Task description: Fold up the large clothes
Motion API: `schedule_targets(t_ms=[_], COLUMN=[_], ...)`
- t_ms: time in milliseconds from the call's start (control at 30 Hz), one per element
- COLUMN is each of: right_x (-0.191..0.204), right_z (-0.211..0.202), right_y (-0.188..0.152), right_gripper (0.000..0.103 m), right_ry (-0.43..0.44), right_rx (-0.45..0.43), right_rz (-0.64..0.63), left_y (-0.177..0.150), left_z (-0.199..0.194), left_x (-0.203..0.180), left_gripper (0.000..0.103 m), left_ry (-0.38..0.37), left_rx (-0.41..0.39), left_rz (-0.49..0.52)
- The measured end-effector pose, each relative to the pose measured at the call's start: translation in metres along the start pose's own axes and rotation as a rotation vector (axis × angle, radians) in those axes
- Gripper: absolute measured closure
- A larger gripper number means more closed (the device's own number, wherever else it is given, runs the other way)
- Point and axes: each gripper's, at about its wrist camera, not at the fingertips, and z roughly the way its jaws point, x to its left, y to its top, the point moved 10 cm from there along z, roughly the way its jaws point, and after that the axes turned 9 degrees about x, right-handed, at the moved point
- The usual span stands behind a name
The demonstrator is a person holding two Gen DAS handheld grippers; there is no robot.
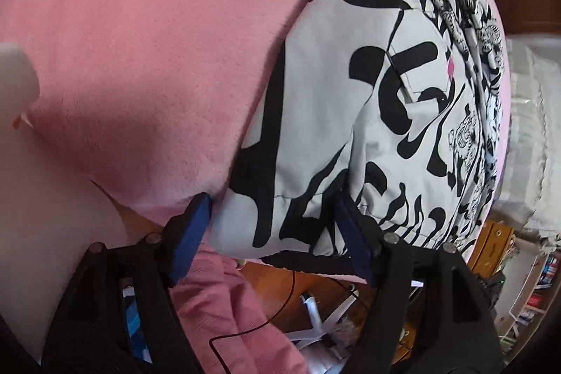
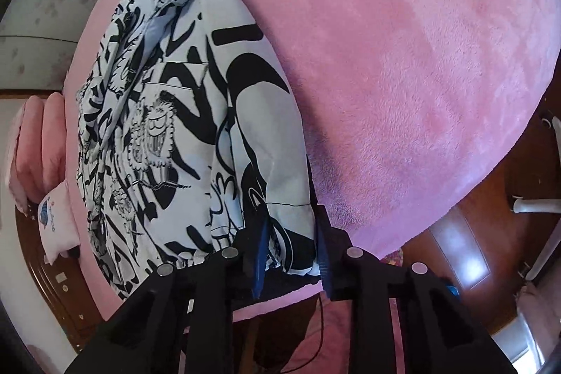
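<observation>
Your garment [image 1: 350, 114], a white piece with heavy black print, lies along the near edge of the bed [image 1: 140, 41], on the pink fleece cover. It is already doubled lengthwise into a long band, its hem end hanging just at the bed's near edge where both tools work.

Left tool [image 1: 277, 237]: jaws wide, one blue pad [image 1: 191, 237] off the cloth's outer corner beside the pink fleece, the other [image 1: 354, 244] set against the printed fabric. The corner sits between them, but the pads do not press it. Judged: you are placing it for a grab or letting the corner go; which one cannot be told.

Right tool [image 2: 292, 255]: jaws narrow, straddling the folded hem corner [image 2: 291, 233]. The cloth bunches between the pads and looks pinched, so read it as held. Judged: that grip pins the opposite corner so the hem stays square while the left side is dealt with.

Both tools point steeply down at the same short edge, one per corner. That suits lifting the hem and carrying it toward the far end for the next fold.

Containers: none on the bed. Shelving with books [image 1: 540, 276] shows past the bed's right side in the left view; contents otherwise too small to read. A small pink cushion [image 2: 59, 226] sits off the bed's left edge in the right view.
</observation>
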Motion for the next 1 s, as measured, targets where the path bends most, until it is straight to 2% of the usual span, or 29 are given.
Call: schedule_targets(t_ms=[167,267,367,400,433,533,633,767,933,1000], right_x=[0.01,0.018,0.029,0.033,0.037,0.052,0.065,0.083,0.113,0.123], right_z=[-0.017,-0.021,-0.025,-0.027,-0.029,-0.036,-0.045,-0.064,-0.106,-0.125], right_y=[-0.005,-0.008,-0.011,-0.012,-0.013,-0.014,-0.016,-0.013,0.005,0.017], right_gripper=[0.084,0.085,0.087,0.087,0.087,0.088,0.089,0.089,0.09,0.09], right_ry=[0.003,0.009,0.04,0.057,0.082,0.198,0.281,0.431,0.641,0.685], right_rx=[-0.012,-0.016,-0.015,-0.011,-0.006,-0.002,0.006,0.008,-0.015,-0.032], right_rz=[-0.066,-0.091,-0.112,-0.115,-0.112,-0.097,-0.084,-0.032,0.018,0.024], left_y=[0.007,0.01,0.007,0.005,0.002,-0.004,-0.014,-0.021,-0.011,-0.001], left_z=[0.009,0.014,0.011,0.009,0.005,-0.007,-0.029,-0.069,-0.135,-0.162], left_x=[-0.004,-0.001,-0.01,-0.017,-0.02,-0.044,-0.061,-0.094,-0.132,-0.151], left_gripper=[0.031,0.034,0.054,0.066,0.076,0.086,0.089,0.09,0.09,0.09], left_ry=[-0.021,-0.052,-0.076,-0.108,-0.13,-0.214,-0.292,-0.465,-0.606,-0.649], left_rx=[0.045,0.087,0.084,0.076,0.065,0.001,-0.067,-0.15,-0.257,-0.305], left_rz=[-0.001,-0.044,-0.052,-0.062,-0.064,-0.032,-0.021,-0.064,-0.095,-0.099])
